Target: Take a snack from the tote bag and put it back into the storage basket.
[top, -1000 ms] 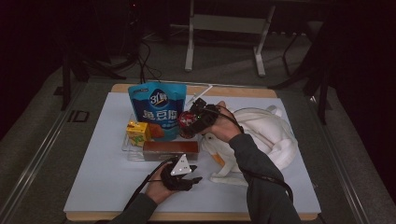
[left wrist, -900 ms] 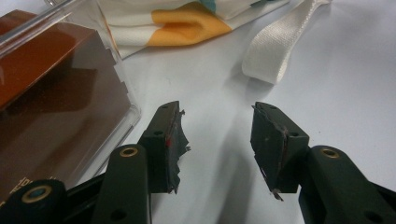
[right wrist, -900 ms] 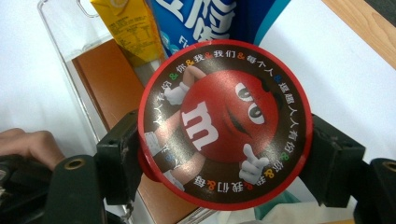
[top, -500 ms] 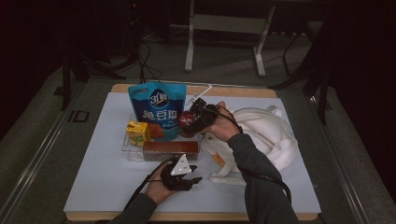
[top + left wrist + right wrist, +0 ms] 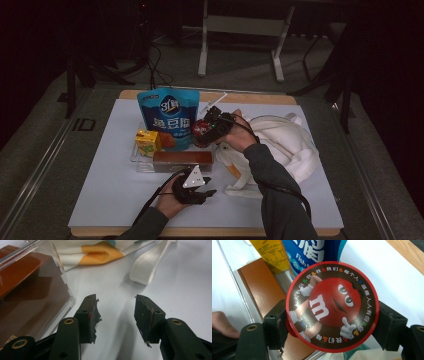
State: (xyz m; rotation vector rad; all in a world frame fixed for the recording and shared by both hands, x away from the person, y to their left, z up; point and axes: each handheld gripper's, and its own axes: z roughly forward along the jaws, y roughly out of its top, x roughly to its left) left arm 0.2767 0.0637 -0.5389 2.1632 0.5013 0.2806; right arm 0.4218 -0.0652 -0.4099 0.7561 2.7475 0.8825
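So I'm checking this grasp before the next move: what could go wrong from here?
The right gripper clamps the round candy tub only at its edges, so it might slip or twist out. It hangs close to the blue pouch and clear tray, which a swing could knock. The white bag's strap could snag the open left gripper.

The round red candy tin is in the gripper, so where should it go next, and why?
Probably carry it over to the white bag beside it. The right gripper clamps the round red candy tin by its sides, lifted by the clear tray, and the left gripper rests open near the bag.
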